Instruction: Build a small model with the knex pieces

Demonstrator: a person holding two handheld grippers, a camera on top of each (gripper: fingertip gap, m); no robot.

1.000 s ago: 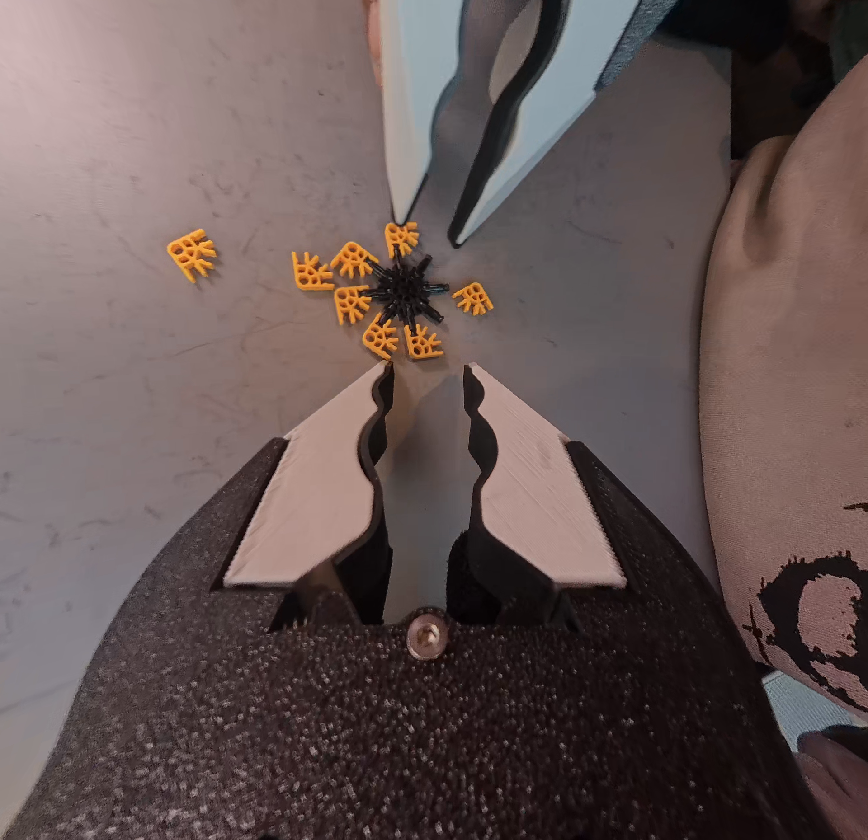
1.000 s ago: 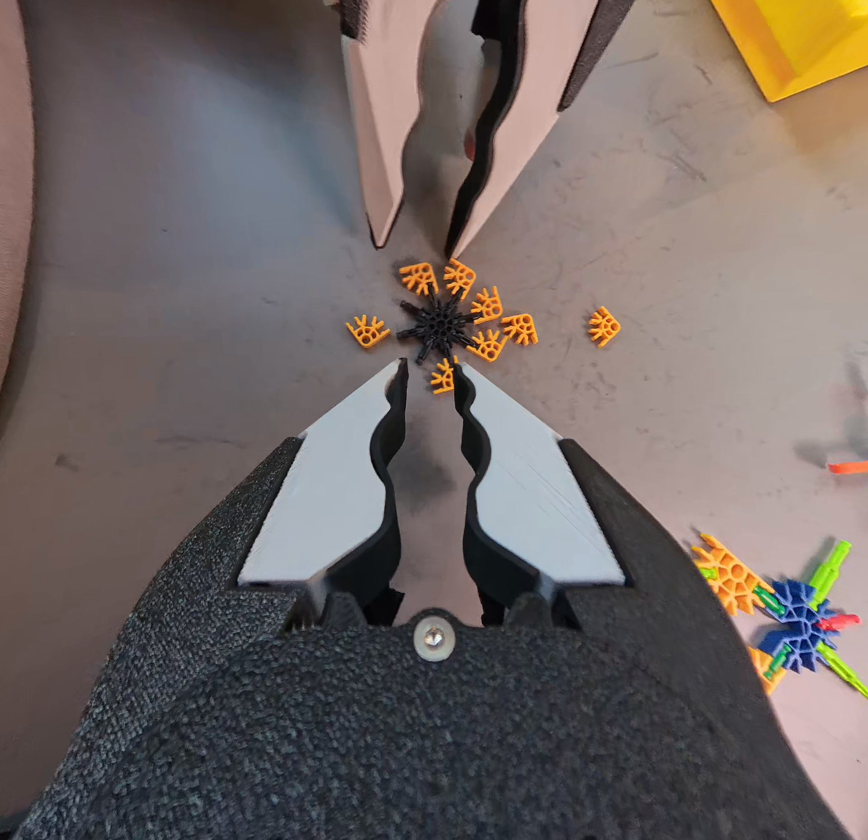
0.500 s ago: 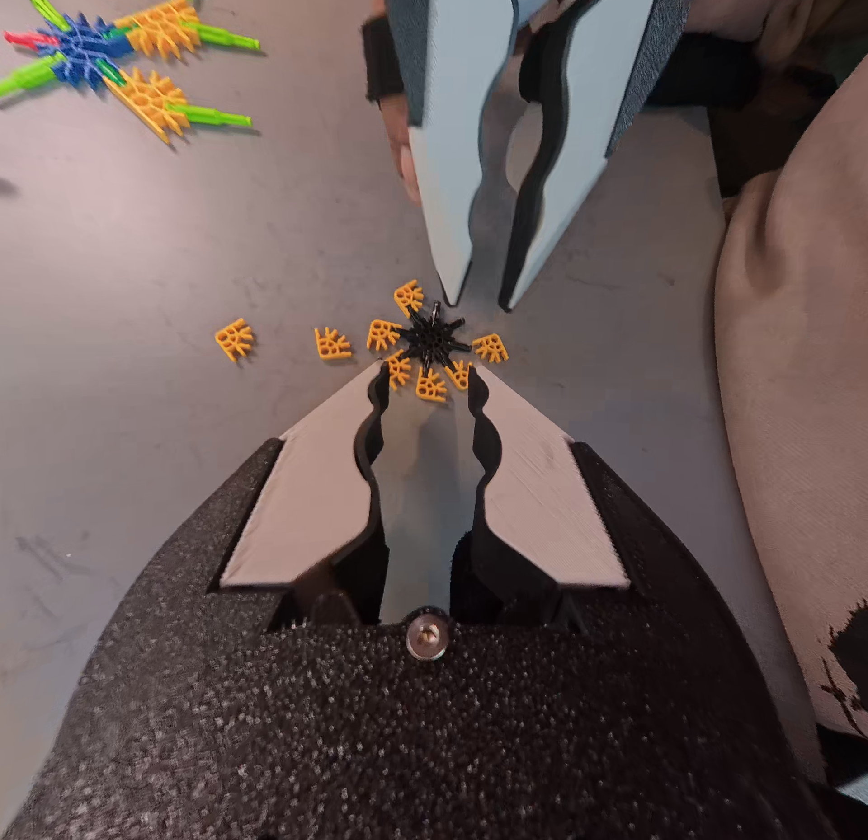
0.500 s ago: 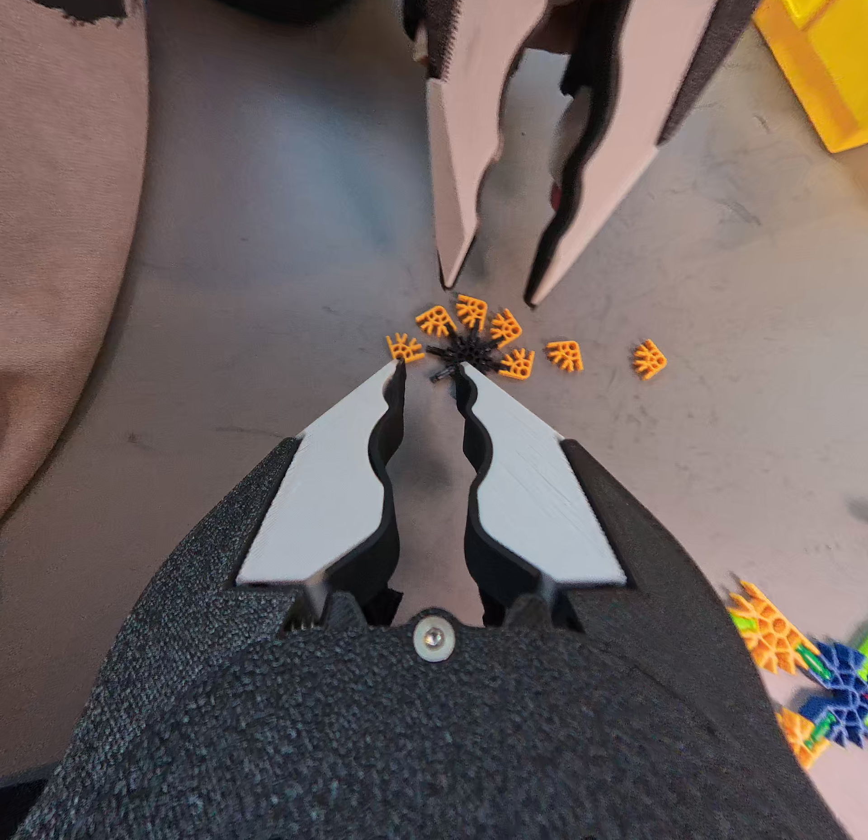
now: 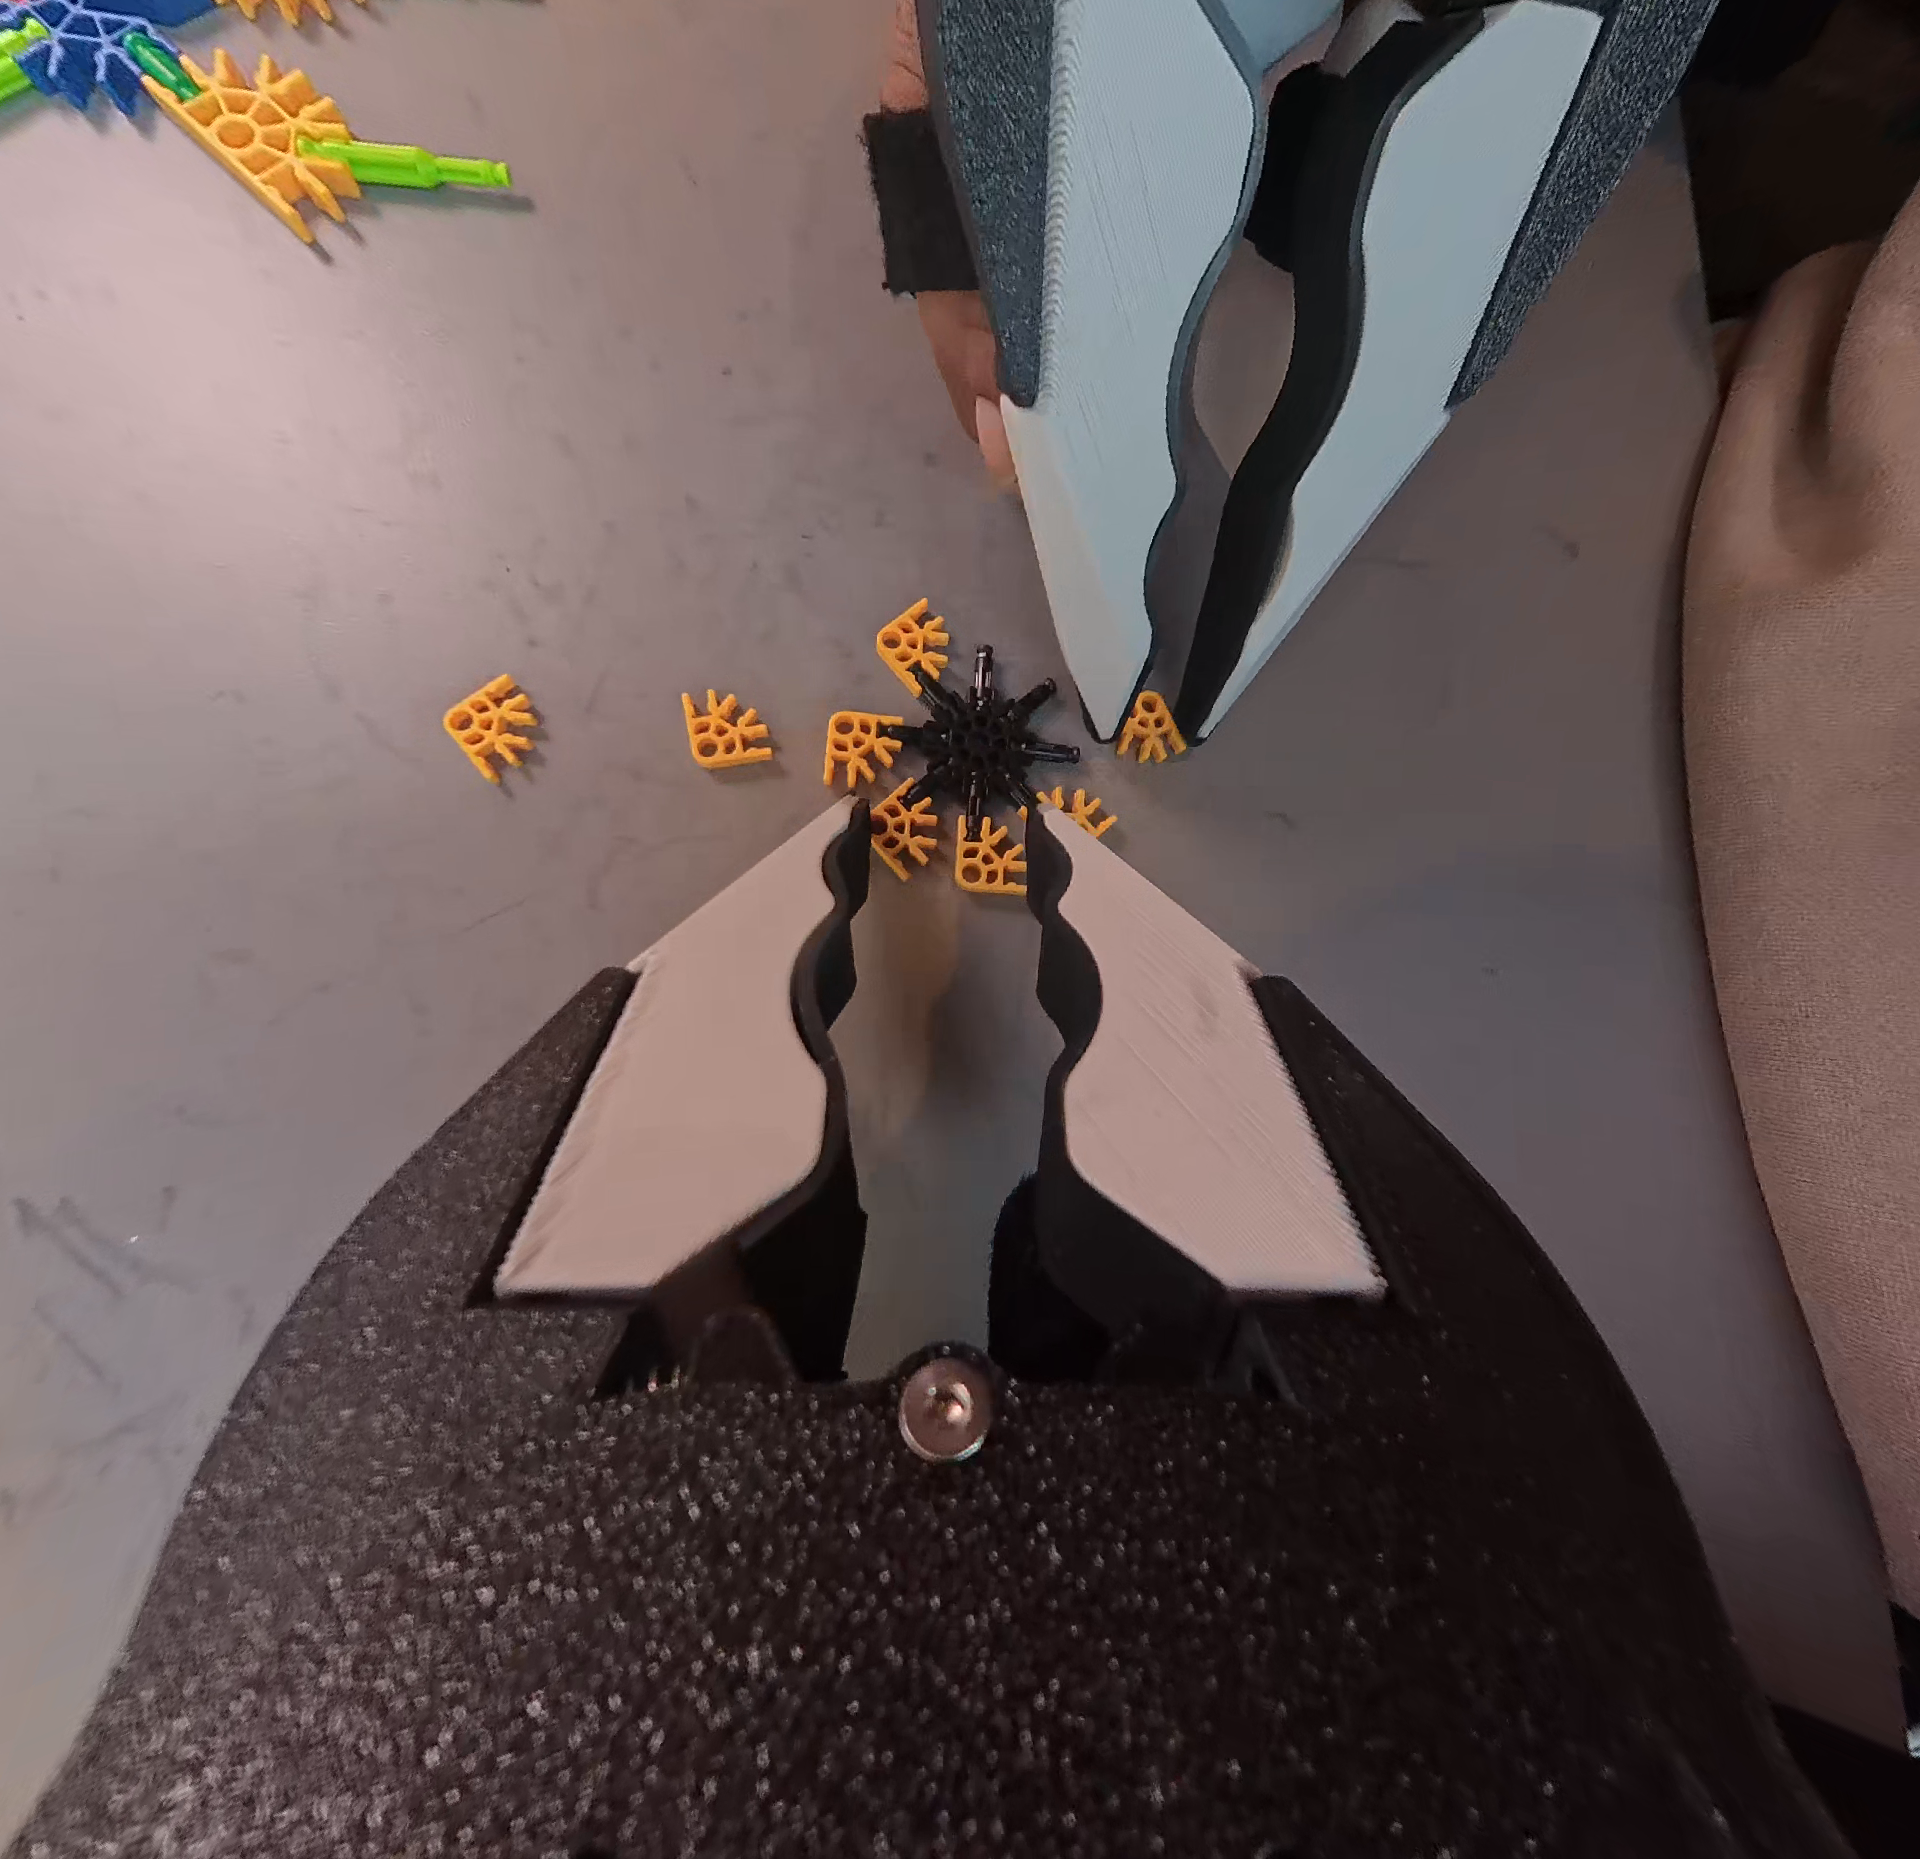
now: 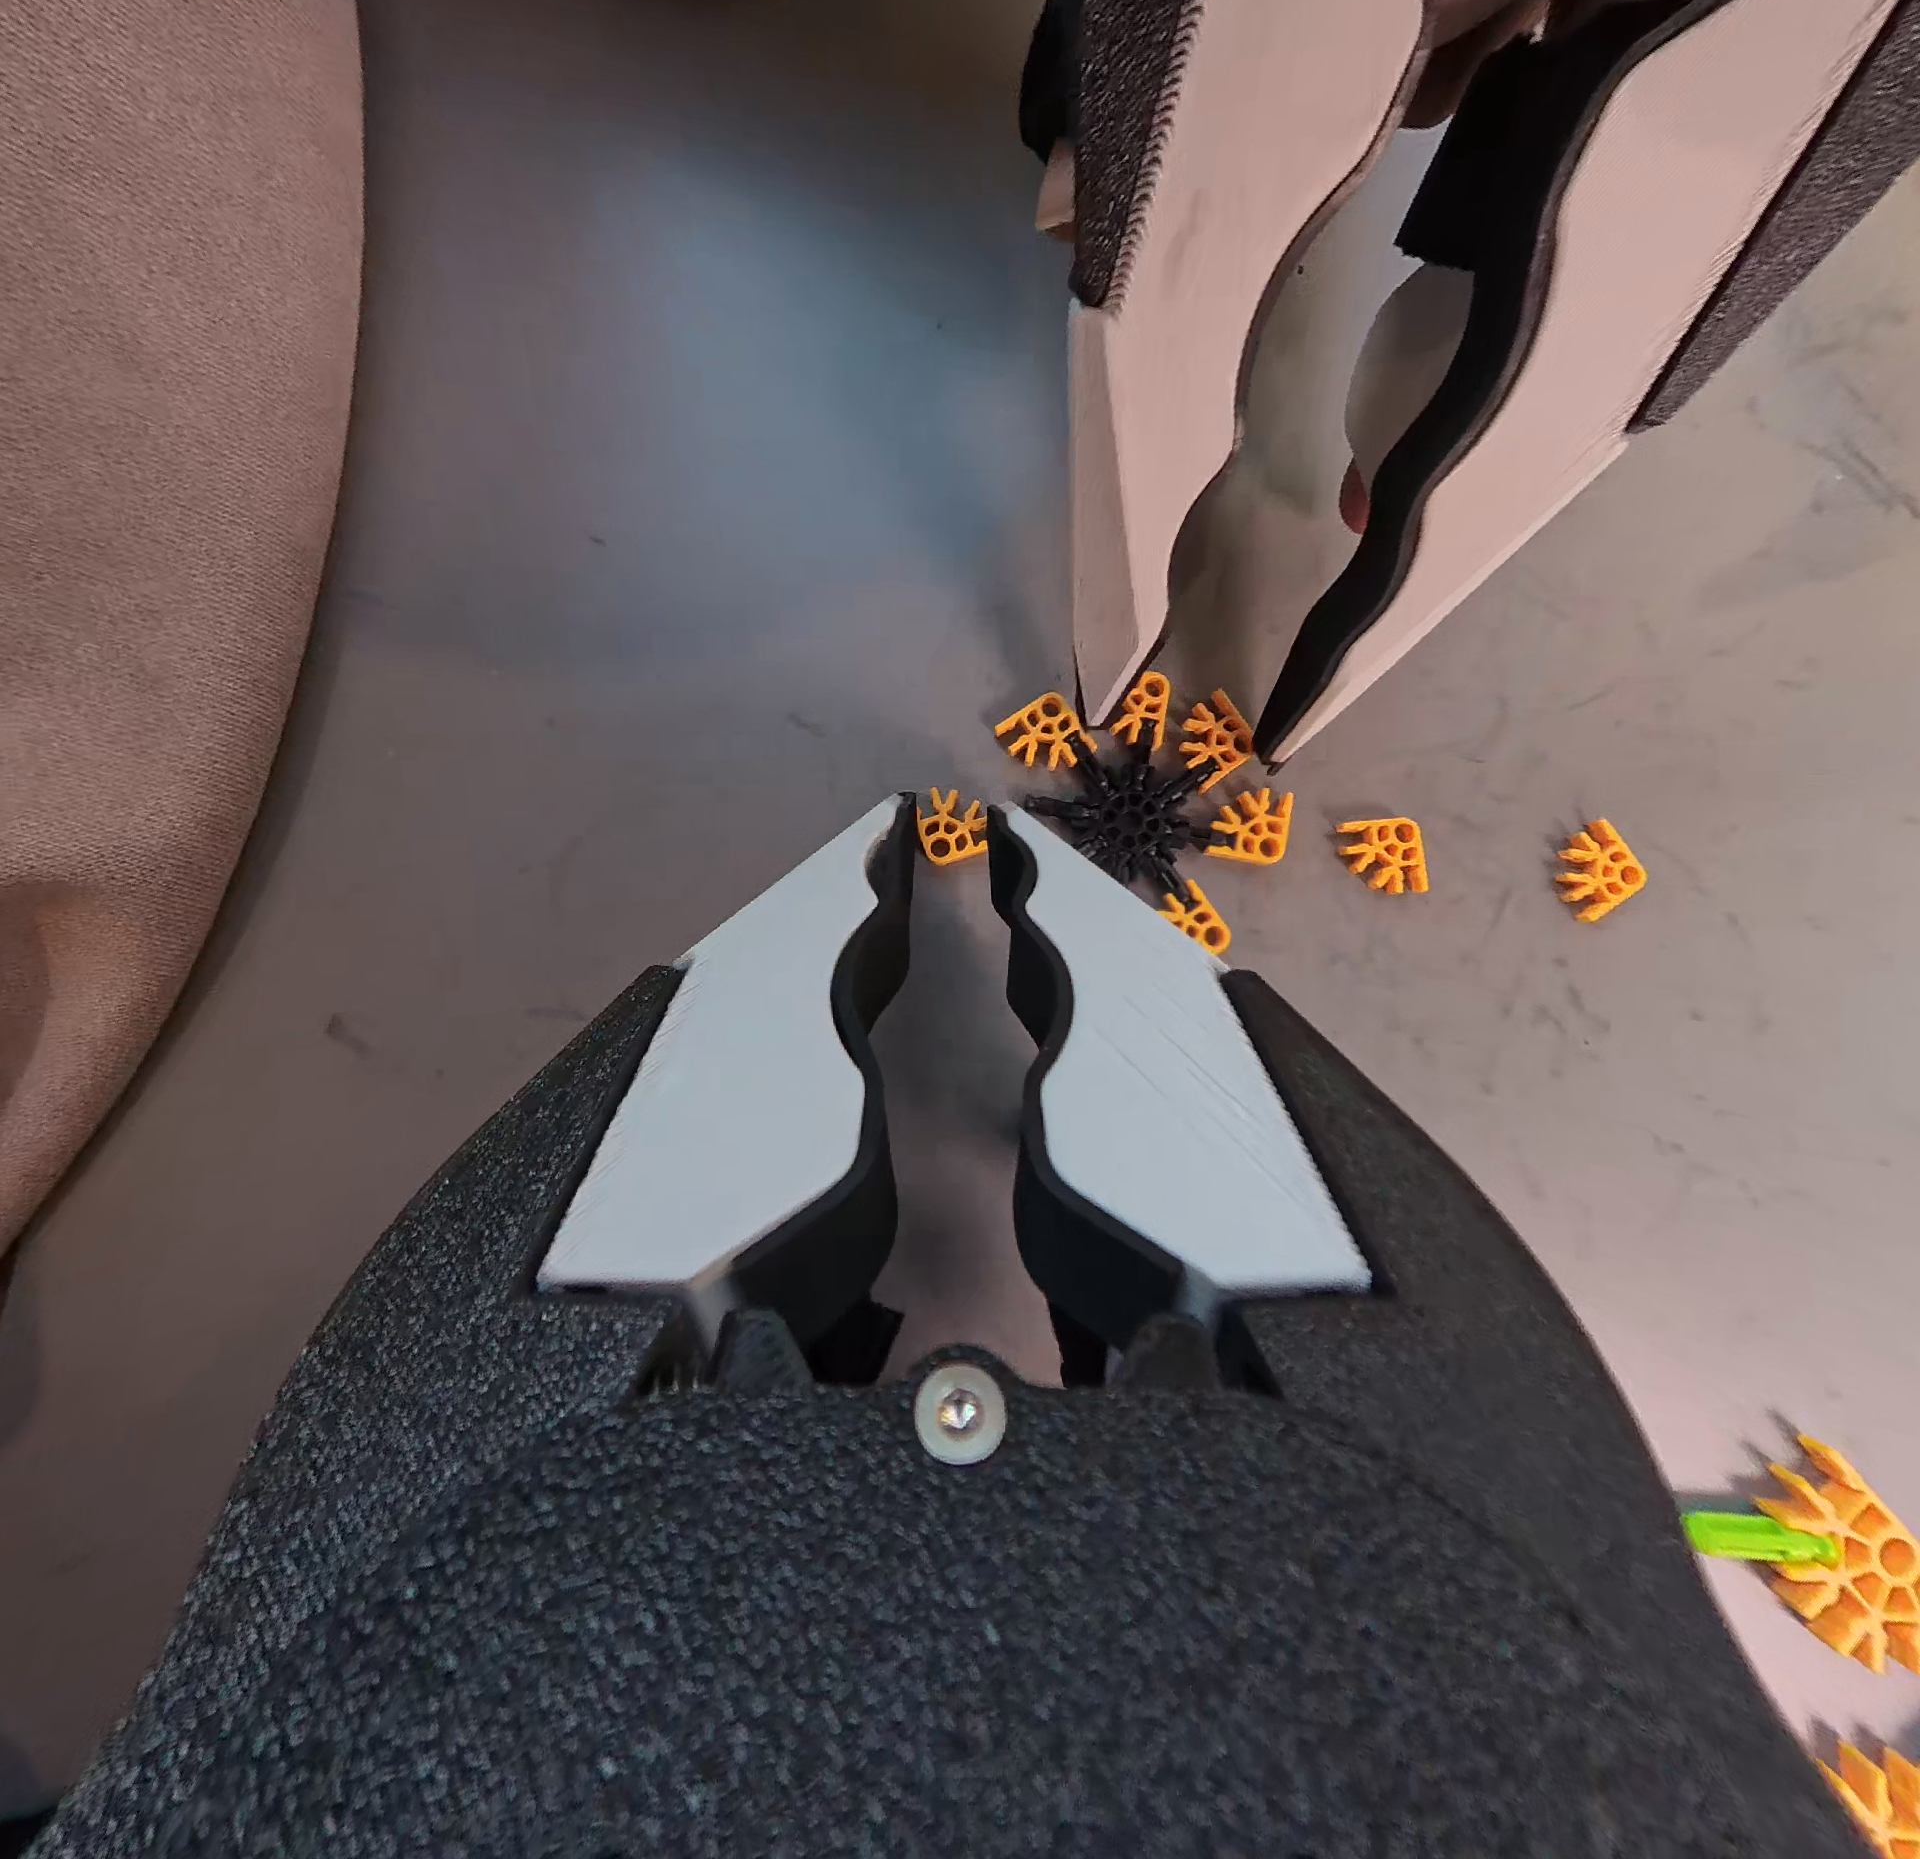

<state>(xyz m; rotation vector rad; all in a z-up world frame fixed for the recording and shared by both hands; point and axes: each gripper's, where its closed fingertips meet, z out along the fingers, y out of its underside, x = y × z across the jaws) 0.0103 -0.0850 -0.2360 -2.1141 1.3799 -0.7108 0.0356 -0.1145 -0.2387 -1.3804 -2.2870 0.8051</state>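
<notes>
My right gripper (image 6: 948, 810) is clamped on one small orange connector (image 6: 951, 829). The piece sits flat on the table (image 6: 727, 459), pinched between both tips, just beside the black hub (image 6: 1132, 822) but off its spokes. Half a second ago these jaws stood wider and nosed at the hub itself. Now they are narrower and shifted onto that piece. From the left wrist view the same grip shows: right gripper (image 5: 1148, 737) with its tips on either side of the piece (image 5: 1150, 726).

My left gripper (image 5: 945, 820) has its jaws apart and holds nothing. The tips are down at the table, straddling two orange pieces on the hub's near spokes. The gap is the same as half a second ago. A second ago it hung further back from the cluster.

Counts:
- black hub (image 5: 977, 744): one, with eight spokes, three of them bare.
- orange connectors (image 5: 724, 734): eight in all.
  - five at the hub's spokes
  - one in my right gripper
  - two loose in a row, off to the side of the hub

Further out, a coloured model (image 5: 249, 126) of blue hub, larger orange pieces and green rods lies at the table's far corner. A person's beige garment (image 5: 1818, 874) runs along the edge.
</notes>
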